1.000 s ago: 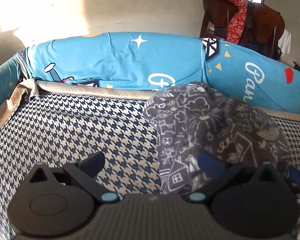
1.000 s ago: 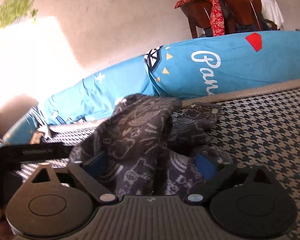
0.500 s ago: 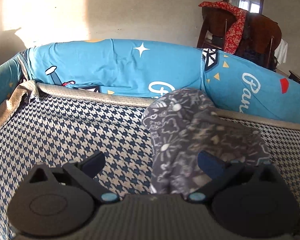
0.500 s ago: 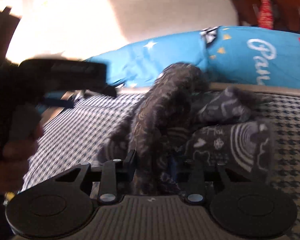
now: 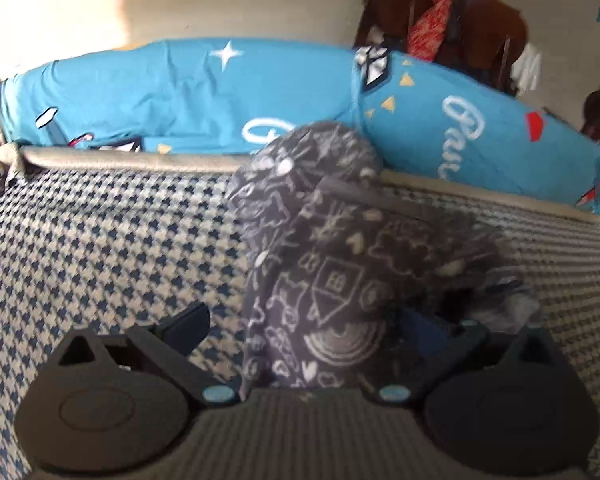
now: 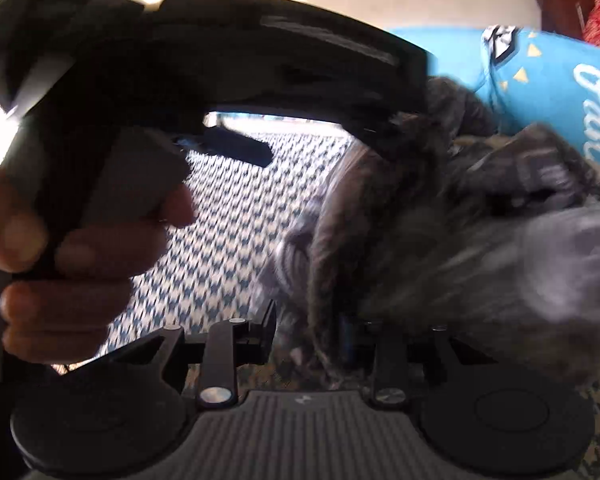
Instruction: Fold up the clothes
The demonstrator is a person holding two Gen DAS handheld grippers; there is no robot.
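My left gripper (image 5: 304,322) has its fingers spread wide. The left finger (image 5: 186,324) sits over bare houndstooth bed cover (image 5: 100,248); the right finger (image 5: 424,334) is partly buried under cloth. They are not pinching anything that I can see.

The dark grey printed garment (image 5: 332,264) lies bunched in a heap on the bed, running from just in front of my left gripper back to the far edge of the bed, where its top touches the blue cartoon-print bolster (image 5: 180,92). White doodle print shows clearly on the near folds; the right side of the heap is blurred.

In the right wrist view, my right gripper (image 6: 312,330) has its fingers drawn close together, clamped on a fold of the garment (image 6: 440,232), which rises straight up from between them. The cloth here is heavily motion-blurred, so I cannot read the fold layout. The rest of it spreads to the right over the bed cover (image 6: 228,220).

The left gripper's black body (image 6: 228,60) fills the upper left of the right wrist view, very near the lens, with a person's hand (image 6: 72,256) wrapped around its handle. Its front end touches the top of the garment.

Behind the bolster (image 6: 548,76) is a plain wall, and at the far right a wooden chair (image 5: 480,28) with a red patterned cloth (image 5: 424,8) draped on it.
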